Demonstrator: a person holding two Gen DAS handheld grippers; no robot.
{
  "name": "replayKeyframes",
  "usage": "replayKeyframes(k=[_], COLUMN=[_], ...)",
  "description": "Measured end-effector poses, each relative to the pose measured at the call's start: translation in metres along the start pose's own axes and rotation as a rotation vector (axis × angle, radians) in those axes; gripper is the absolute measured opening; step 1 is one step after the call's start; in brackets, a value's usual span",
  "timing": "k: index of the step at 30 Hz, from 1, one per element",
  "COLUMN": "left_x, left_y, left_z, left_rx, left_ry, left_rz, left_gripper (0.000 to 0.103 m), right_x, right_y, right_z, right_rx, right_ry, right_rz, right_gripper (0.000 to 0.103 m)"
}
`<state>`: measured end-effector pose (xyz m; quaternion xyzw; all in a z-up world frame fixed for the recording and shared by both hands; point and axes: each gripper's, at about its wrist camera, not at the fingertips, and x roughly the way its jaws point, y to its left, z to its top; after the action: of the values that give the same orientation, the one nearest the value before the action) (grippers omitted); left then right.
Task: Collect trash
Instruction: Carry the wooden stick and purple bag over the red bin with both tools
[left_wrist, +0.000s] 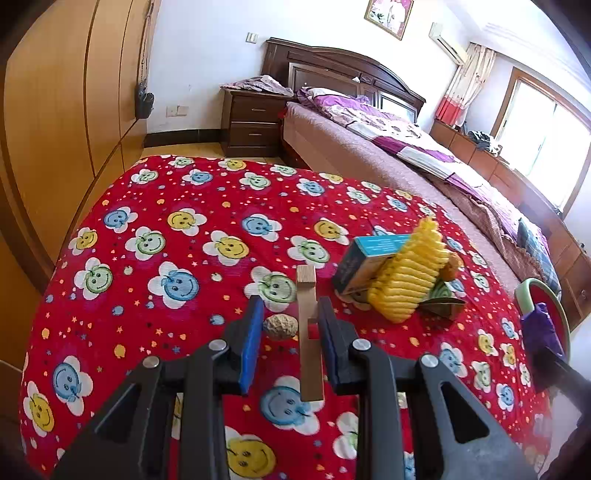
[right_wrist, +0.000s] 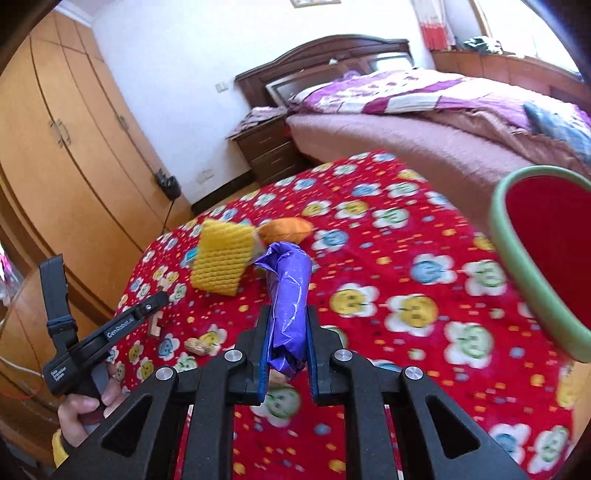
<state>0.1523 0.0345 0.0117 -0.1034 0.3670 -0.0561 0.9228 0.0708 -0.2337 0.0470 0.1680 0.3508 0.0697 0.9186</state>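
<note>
Right gripper (right_wrist: 287, 345) is clamped on a crumpled purple wrapper (right_wrist: 288, 295) up over the smiley-flower red tablecloth (left_wrist: 166, 192) near the green-rimmed red bin (right_wrist: 532, 266), while the left gripper (left_wrist: 290, 341) sits wide apart around a wooden stick (left_wrist: 308, 332) and a peanut (left_wrist: 280, 326).

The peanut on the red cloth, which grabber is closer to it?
Left. The left gripper is open with the peanut right between its fingers. The right gripper is off to the side, shut on a purple wrapper.

left wrist: low, near, bedward | right wrist: higher, tilted | shared: red cloth (left_wrist: 155, 295) (right_wrist: 388, 258)
</note>
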Motion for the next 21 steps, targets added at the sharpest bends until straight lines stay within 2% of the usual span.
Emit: replayKeyframes(k=[9,21], left_x=[-0.025,-0.048], left_y=[-0.031,-0.101], left_z=[-0.002,-0.005], left_rx=[0.027,0.119], left_ry=[0.002,0.028], left_rz=[-0.069,-0.178], left_gripper=[0.03,0.03], right_x=[-0.039,-0.084], right_y=[-0.04,-0.093], right_z=[-0.001,-0.007], right_rx=[0.073,0.188], right_ry=[-0.066,-0.147], right_rz=[-0.058,-0.099], right_gripper=[0.016,0.016])
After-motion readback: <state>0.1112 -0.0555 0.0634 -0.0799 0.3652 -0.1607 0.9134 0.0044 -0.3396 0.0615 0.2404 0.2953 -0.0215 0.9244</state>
